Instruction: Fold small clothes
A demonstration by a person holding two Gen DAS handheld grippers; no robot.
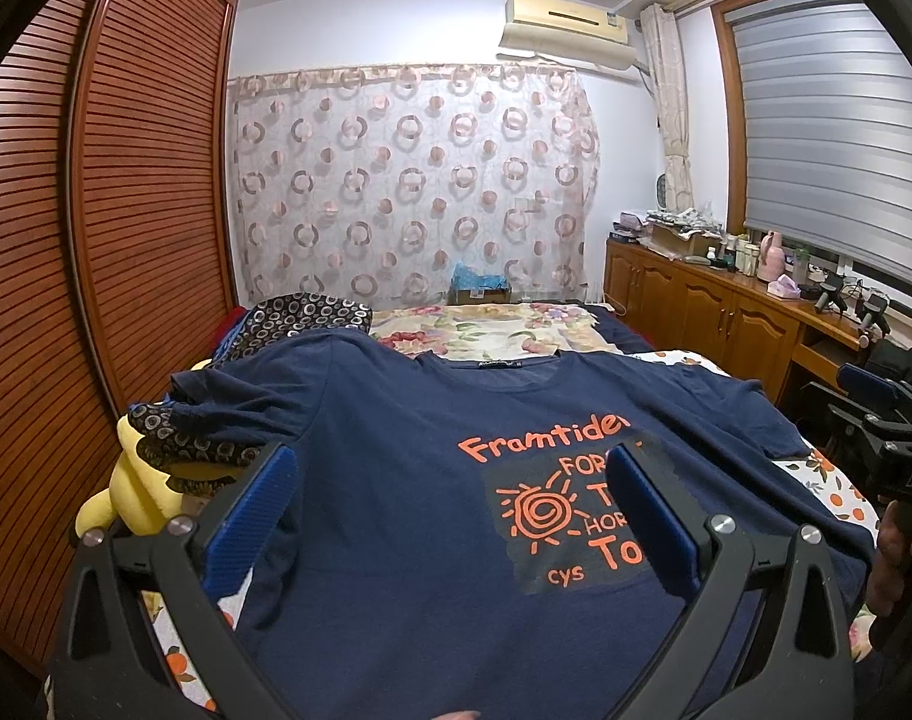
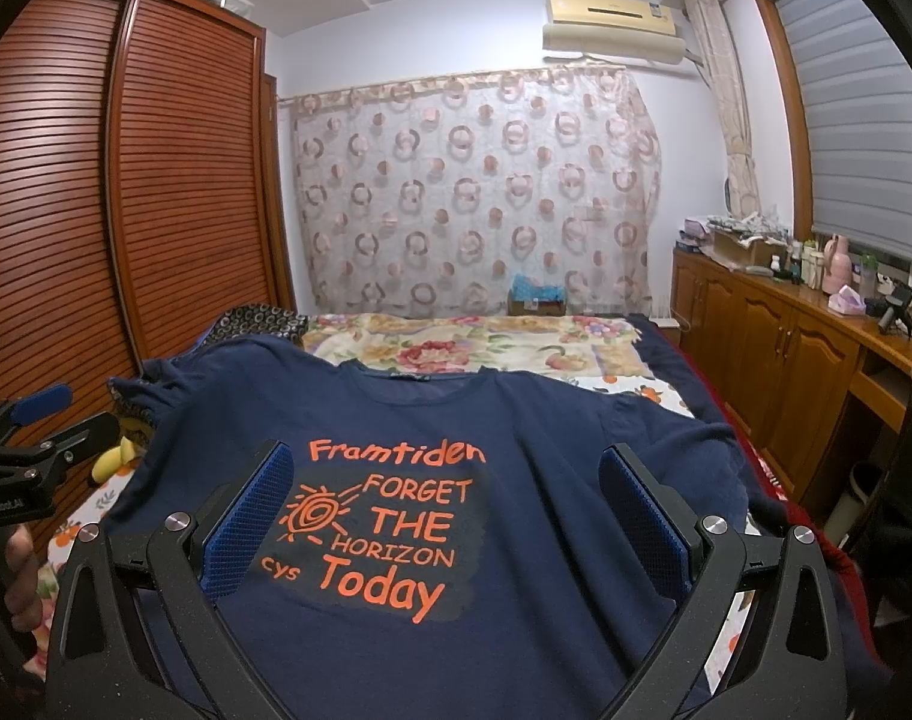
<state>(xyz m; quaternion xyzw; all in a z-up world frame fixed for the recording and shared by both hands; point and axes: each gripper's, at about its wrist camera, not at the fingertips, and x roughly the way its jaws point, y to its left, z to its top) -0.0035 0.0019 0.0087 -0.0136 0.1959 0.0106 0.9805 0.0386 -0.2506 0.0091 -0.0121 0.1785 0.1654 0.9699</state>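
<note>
A navy T-shirt [image 1: 396,480] with an orange print lies spread face up on the bed, collar at the far side. My left gripper [image 1: 453,462] hovers open above its left half, nothing between the blue pads. In the right wrist view the same T-shirt [image 2: 516,420] fills the foreground, its print reading "FORGET THE HORIZON Today". My right gripper [image 2: 447,462] is open over the print, holding nothing. The left sleeve is bunched near the wardrobe; the right sleeve lies flat. Each gripper shows at the edge of the other's view, held by a hand.
A yellow plush toy [image 1: 135,489] and dark patterned cloth [image 1: 300,321] lie at the bed's left edge by the slatted wardrobe [image 1: 126,210]. A floral quilt [image 2: 474,348] covers the far bed. Wooden cabinets [image 2: 774,348] with bottles run along the right; a bin [image 2: 852,498] stands below.
</note>
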